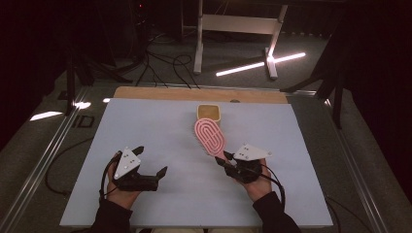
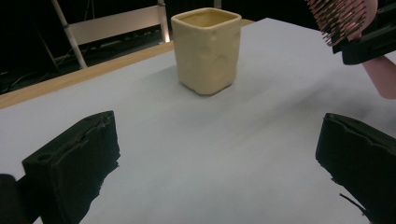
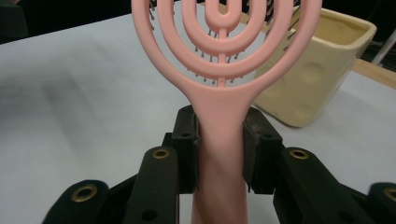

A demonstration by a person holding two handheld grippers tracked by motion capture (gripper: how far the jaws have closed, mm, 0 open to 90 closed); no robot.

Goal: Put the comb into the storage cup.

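The right claw [image 3: 219,144] is clamped on the handle of the pink plastic hairbrush with looped, open-work back [image 1: 210,136], holding it raised with the head aimed at the cream square-sided ceramic cup [image 1: 209,112], probably so the brush can be stood inside it. The head hovers just in front of that cup. The left claw [image 1: 152,162] hangs empty and spread wide, well to the cup's near left. The pale grey bench [image 1: 160,126] around the cup offers no obstacle.

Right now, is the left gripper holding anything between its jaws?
No. The left gripper has its jaws wide apart over bare table, while the cream cup stands farther off.
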